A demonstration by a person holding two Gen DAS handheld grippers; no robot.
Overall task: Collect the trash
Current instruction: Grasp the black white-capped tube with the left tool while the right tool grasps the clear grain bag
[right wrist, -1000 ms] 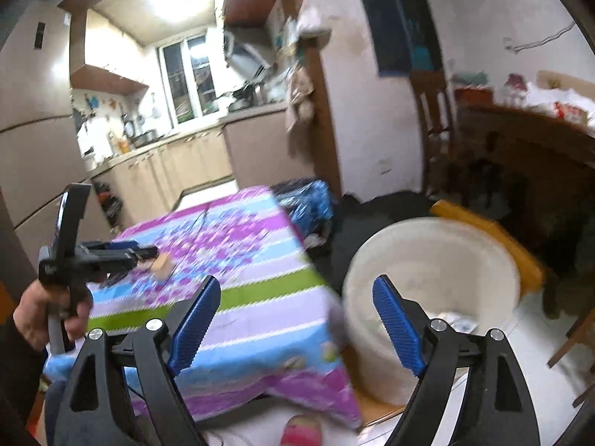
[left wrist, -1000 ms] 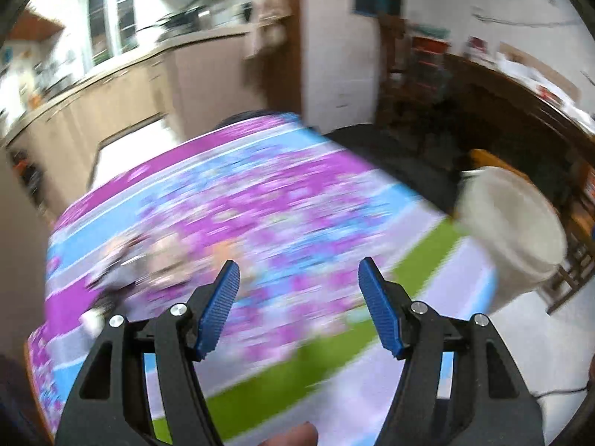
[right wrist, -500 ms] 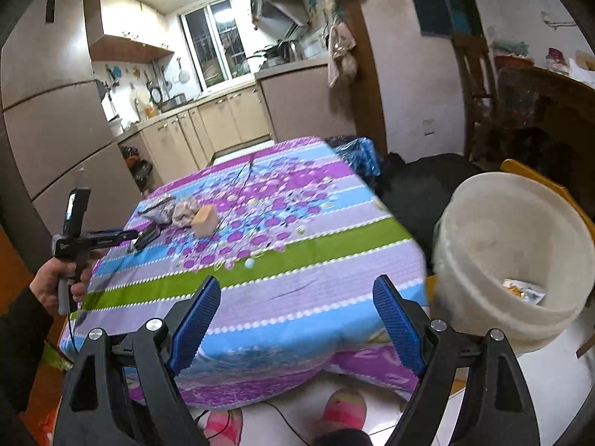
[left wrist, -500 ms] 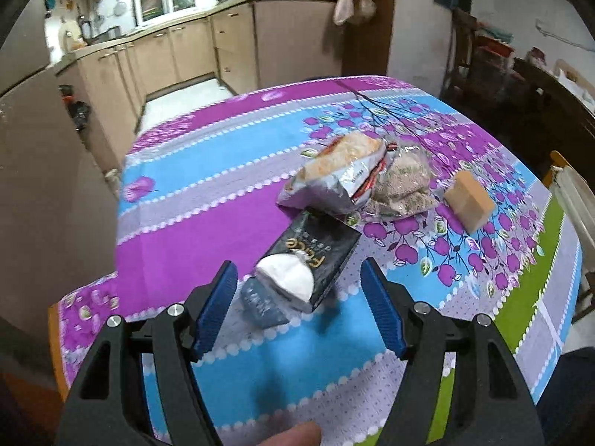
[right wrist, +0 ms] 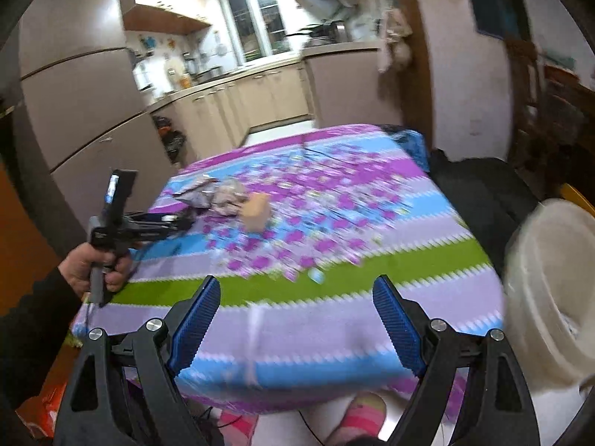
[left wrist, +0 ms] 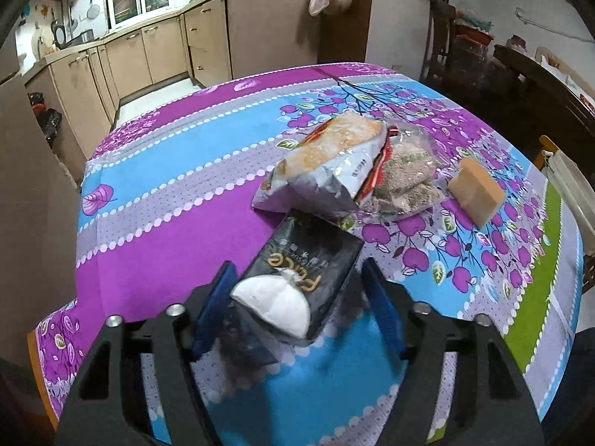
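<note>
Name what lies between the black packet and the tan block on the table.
In the left wrist view, a torn snack bag and a clear bag of brown grains lie between the black packet and the tan block.

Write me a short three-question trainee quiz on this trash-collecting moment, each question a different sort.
1. True or false: the right hand-held gripper holds a wrapper.
2. Which item lies between the left hand-held gripper fingers? A) tan block B) black packet C) clear crumb bag
3. Fill in: the white bucket stands off the table's ___ side in the right wrist view.

Key: 1 false, empty and open. 2 B. 3 right.
</note>
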